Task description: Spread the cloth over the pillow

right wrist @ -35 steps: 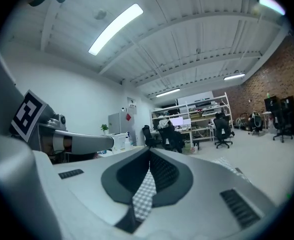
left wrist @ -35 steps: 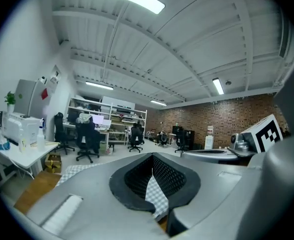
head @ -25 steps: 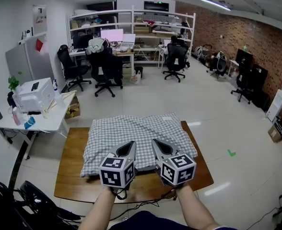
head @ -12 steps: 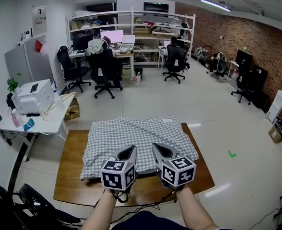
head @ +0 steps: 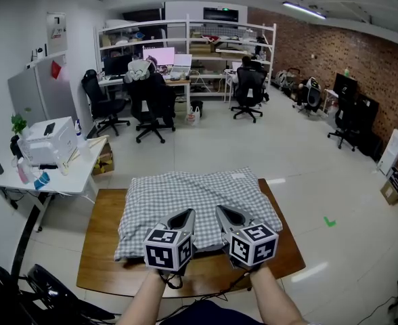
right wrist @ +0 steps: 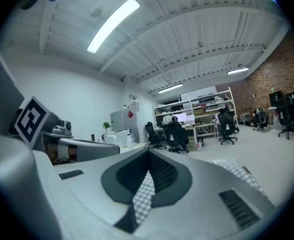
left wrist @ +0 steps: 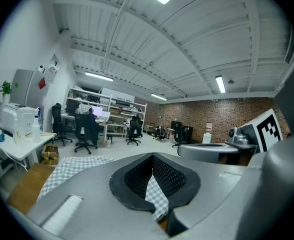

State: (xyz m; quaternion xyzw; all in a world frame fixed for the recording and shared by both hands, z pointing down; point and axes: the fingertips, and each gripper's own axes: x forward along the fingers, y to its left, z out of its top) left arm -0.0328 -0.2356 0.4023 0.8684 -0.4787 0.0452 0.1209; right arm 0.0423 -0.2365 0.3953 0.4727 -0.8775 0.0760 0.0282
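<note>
Currently: cloth (head: 197, 198) edge pinched at 6 o'clock.
Left gripper (head: 183, 217), right gripper (head: 227, 216) both clamped on hem; likely soft, light, limp.

No text, label, brand or number is legible in any view.

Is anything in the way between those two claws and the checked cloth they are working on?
Nothing visible. The left gripper and right gripper each pinch the near edge of the grey-and-white checked cloth; nothing lies on it.
</note>
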